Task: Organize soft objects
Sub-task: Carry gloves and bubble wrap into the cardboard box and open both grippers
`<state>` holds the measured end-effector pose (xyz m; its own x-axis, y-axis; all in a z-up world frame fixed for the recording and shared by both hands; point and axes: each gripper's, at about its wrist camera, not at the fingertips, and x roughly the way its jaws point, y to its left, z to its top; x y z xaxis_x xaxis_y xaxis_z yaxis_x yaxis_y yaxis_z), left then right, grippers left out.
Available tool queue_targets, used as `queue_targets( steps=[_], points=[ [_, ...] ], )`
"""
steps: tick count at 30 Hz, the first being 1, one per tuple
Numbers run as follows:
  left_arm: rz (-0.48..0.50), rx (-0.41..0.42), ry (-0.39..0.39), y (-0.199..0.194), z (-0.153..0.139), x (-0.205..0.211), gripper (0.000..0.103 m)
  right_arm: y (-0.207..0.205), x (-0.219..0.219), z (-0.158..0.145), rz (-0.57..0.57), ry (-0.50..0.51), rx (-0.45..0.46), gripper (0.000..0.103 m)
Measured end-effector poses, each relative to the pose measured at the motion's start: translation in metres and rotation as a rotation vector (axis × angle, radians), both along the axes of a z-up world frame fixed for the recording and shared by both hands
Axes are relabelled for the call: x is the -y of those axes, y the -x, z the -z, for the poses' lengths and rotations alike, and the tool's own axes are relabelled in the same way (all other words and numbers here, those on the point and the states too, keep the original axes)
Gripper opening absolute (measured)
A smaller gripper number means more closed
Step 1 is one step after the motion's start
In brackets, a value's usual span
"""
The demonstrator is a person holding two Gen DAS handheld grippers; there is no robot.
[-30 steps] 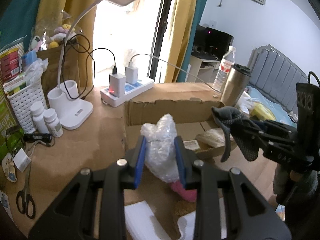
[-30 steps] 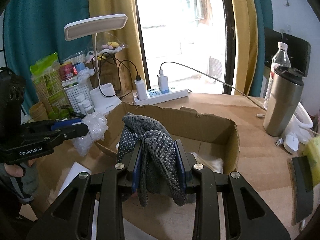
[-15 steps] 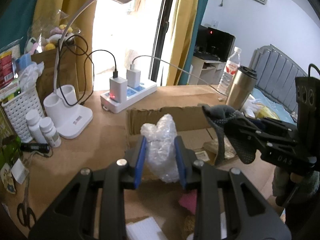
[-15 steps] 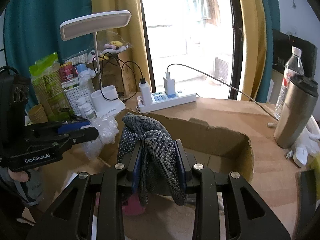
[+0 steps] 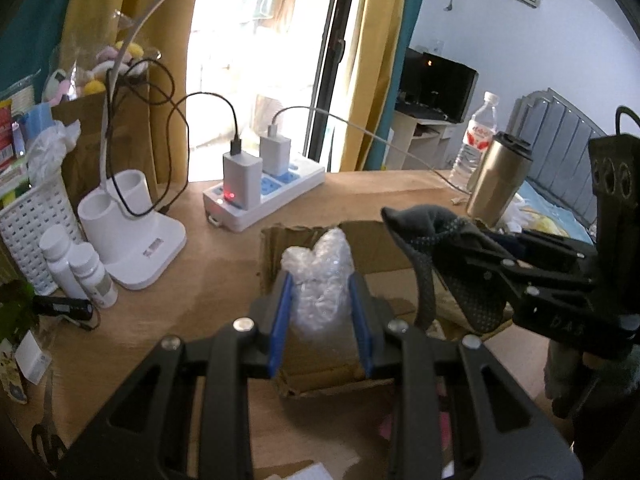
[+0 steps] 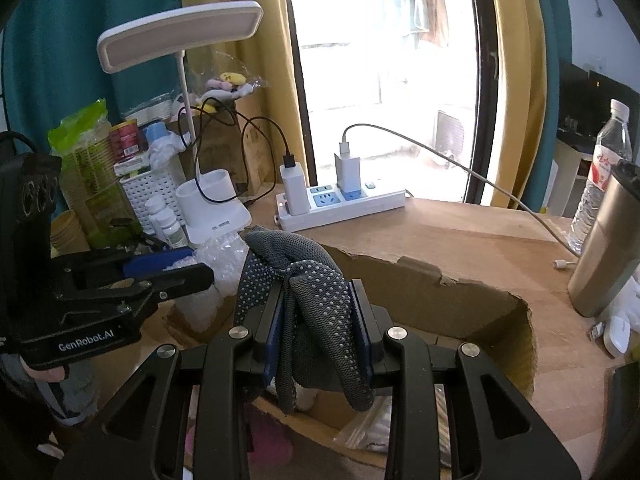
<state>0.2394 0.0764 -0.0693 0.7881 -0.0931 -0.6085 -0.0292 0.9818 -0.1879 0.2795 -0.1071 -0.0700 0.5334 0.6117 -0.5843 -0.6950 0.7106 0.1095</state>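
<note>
My left gripper (image 5: 320, 304) is shut on a wad of clear bubble wrap (image 5: 318, 280) and holds it over the left end of an open cardboard box (image 5: 304, 240). My right gripper (image 6: 318, 320) is shut on a grey dotted glove (image 6: 316, 296) and holds it above the same box (image 6: 420, 300), to the right of the left gripper (image 6: 168, 272). In the left wrist view the glove (image 5: 436, 248) hangs from the right gripper (image 5: 472, 256). Something pink (image 6: 268, 444) lies low beside the box. A flat packet (image 6: 376, 428) lies inside the box.
A white power strip (image 5: 264, 196) with chargers, a white desk lamp base (image 5: 132, 232), two pill bottles (image 5: 76, 268) and a white basket (image 5: 28, 224) stand behind and left of the box. A steel tumbler (image 6: 604, 256) and a water bottle (image 6: 600, 184) stand at the right.
Both grippers have moved forward over the box, each still holding its item. The bubble wrap and the glove now hang above the box opening, closer to the power strip.
</note>
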Motion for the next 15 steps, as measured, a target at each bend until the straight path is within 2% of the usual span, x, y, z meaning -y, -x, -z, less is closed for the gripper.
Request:
queue_targets(
  steps=[8, 15],
  points=[
    [-0.006, -0.016, 0.030, -0.011, 0.008, -0.005, 0.031, -0.009, -0.015, 0.006, 0.002, 0.028, -0.020, 0.032],
    [-0.013, -0.057, 0.053, -0.016, 0.016, -0.003, 0.036, -0.013, -0.026, 0.011, -0.003, 0.044, -0.035, 0.032]
  ],
)
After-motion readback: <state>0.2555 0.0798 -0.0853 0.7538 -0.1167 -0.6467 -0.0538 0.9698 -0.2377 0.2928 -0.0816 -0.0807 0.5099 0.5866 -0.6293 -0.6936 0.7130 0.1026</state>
